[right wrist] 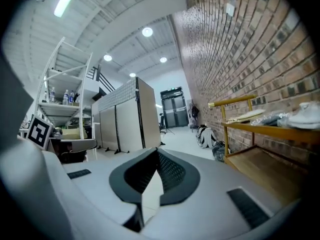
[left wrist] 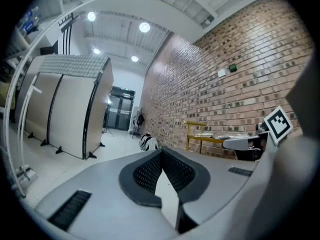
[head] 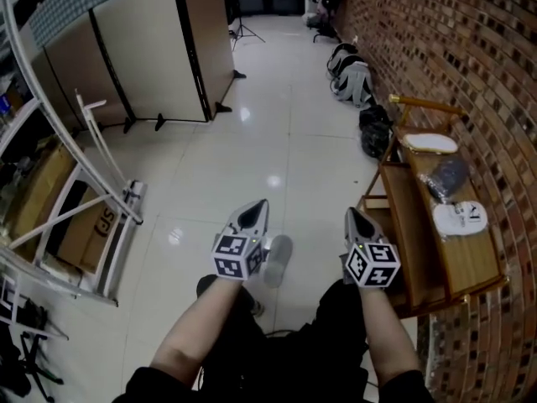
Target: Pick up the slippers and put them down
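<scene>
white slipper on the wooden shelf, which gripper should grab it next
Probably right: the right gripper is beside the wooden shelf holding the white slipper; the left gripper is farther out over the floor. Both are shut, empty.

A studio-like work hall, with brick wall (head: 436, 49), glossy tiled floor (head: 277, 133), freestanding partition panels (head: 143, 49) and metal shelving (head: 80, 200).

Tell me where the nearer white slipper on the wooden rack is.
Head view, right side: the white slipper lies on the top board of the wooden rack beside the brick wall, between the dark bag and the rack's near end.
</scene>
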The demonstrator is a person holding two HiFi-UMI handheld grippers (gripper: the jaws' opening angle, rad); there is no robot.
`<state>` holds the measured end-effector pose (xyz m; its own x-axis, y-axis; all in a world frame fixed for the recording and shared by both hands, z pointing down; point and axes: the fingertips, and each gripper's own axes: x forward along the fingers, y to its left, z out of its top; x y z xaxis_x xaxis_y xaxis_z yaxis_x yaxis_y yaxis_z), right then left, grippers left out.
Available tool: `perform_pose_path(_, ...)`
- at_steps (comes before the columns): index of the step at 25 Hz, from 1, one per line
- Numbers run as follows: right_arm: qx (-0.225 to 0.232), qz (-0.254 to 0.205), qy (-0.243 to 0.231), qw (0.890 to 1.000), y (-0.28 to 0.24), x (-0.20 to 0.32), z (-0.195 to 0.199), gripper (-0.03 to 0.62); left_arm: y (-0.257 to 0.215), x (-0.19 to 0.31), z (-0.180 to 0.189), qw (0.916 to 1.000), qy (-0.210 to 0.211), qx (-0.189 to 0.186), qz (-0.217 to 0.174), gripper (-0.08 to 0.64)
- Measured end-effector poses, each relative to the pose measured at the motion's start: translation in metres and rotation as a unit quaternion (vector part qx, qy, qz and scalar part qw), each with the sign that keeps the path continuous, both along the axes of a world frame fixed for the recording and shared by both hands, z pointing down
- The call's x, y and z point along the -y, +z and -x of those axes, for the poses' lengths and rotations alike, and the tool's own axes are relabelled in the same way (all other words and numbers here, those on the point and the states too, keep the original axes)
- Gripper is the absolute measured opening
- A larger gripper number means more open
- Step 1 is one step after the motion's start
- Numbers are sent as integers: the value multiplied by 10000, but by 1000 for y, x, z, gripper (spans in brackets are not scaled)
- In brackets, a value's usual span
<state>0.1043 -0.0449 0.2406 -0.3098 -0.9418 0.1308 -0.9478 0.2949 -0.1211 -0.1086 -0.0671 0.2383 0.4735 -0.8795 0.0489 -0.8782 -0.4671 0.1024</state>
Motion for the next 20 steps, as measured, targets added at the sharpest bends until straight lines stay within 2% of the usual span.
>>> perform_pose_path(9,-175,-1030,-388,9938,-49,-53,21,9,-64,-67,53,9930,-296,-220,-1122,3)
perform_pose_path(14,-268,-1214,-406,9914,-53,-77,23,9,-84,-91,66,9858,-388,-177,-1624,3)
perform_pose_path(17,-207,-1270,-368,9910,-49,-87,15,9,-76,-99,77,9870,-446,-325,-1511,3)
perform_pose_path(20,123,-1108,-125,9937,-37,-91,-5,9,-64,-97,79,9893,-437,-306,-1355,3)
